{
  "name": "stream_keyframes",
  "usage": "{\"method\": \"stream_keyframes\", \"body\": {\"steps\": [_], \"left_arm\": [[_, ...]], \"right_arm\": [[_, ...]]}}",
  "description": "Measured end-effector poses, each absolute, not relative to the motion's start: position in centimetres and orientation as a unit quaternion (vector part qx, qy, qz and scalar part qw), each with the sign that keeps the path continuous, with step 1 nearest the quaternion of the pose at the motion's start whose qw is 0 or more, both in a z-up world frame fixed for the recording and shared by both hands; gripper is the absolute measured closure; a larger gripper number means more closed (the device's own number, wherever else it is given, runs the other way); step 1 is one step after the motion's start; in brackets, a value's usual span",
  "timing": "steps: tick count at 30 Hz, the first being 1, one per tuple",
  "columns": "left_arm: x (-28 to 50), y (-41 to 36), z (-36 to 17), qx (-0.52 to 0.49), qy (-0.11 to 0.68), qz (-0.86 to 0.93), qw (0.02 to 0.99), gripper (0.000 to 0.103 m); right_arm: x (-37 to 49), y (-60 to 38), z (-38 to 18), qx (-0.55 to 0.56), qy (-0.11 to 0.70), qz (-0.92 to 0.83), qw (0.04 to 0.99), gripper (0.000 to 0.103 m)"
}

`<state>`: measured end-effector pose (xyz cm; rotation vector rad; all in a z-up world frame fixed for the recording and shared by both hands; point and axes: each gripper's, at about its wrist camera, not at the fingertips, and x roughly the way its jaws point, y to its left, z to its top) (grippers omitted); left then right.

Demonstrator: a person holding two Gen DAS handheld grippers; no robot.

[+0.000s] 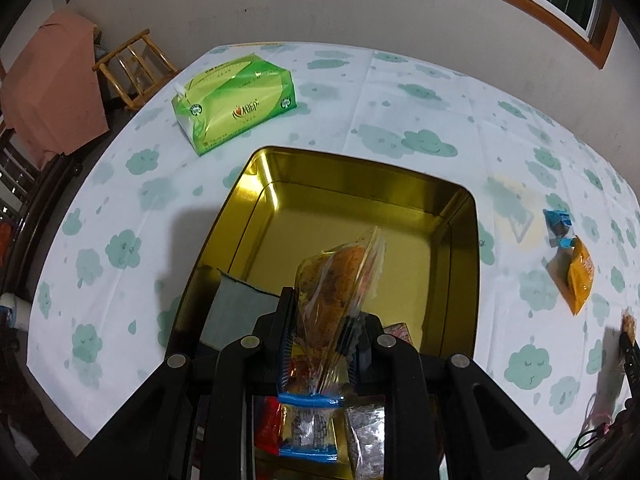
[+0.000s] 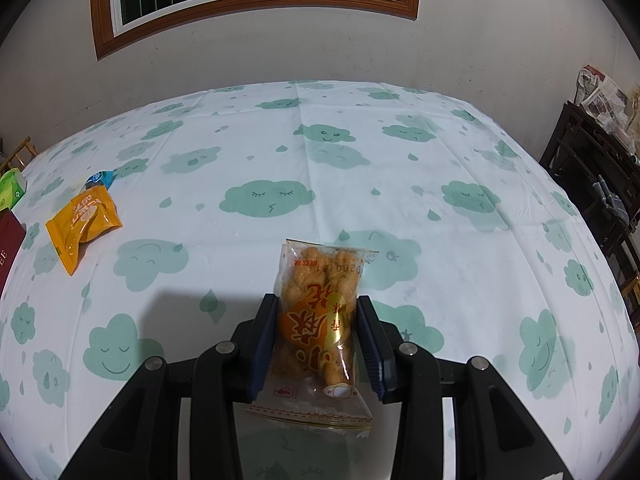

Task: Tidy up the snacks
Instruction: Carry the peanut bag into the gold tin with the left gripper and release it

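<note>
My left gripper (image 1: 320, 300) is shut on a clear packet of fried twist snack (image 1: 340, 280) and holds it edge-up over the near end of a gold tin box (image 1: 360, 172). Several snack packets (image 1: 304, 432) lie in the tin below the gripper. My right gripper (image 2: 316, 304) has its jaws on both sides of another clear fried twist packet (image 2: 320, 312) that lies on the tablecloth; the pads look to touch its edges. An orange packet (image 2: 82, 224) and a blue packet (image 2: 100, 179) lie on the table at the left; they also show in the left wrist view (image 1: 580, 280) (image 1: 560, 226).
A green tissue pack (image 1: 236, 100) lies beyond the tin, and shows at the left edge of the right wrist view (image 2: 10, 192). The cloud-print tablecloth (image 2: 360, 168) covers the table. A wooden chair (image 1: 132, 66) stands past the far left edge. A dark shelf (image 2: 592, 184) stands at the right.
</note>
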<state>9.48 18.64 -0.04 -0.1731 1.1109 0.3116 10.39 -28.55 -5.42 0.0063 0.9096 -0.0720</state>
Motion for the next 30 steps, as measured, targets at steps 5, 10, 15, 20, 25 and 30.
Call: {"method": "stream_keyframes", "body": {"steps": [5,10,15,20,25,30], "left_arm": [[9.6,18.6,-0.5,-0.084,0.529,0.145,0.832,0.082],[9.8,18.4,-0.7,-0.081,0.534,0.139,0.830,0.078],[9.9,18.3,-1.1,-0.082,0.539,0.135,0.827,0.075],[9.7,18.1,-1.0,-0.078,0.538,0.132,0.829,0.069],[9.4,17.8,-0.8,-0.073,0.534,0.129,0.832,0.060],[9.1,17.6,-0.5,-0.069,0.530,0.126,0.835,0.055]], "right_arm": [[10.4,-28.6,-5.4,0.003,0.439,-0.035,0.898,0.063],[10.4,-28.6,-5.4,0.003,0.439,-0.035,0.898,0.063],[10.4,-28.5,-5.4,0.002,0.439,-0.035,0.898,0.063],[10.4,-28.5,-5.4,0.002,0.439,-0.035,0.898,0.063],[10.4,-28.5,-5.4,0.002,0.439,-0.035,0.898,0.063],[10.4,-28.4,-5.4,0.002,0.439,-0.035,0.898,0.063]]}}
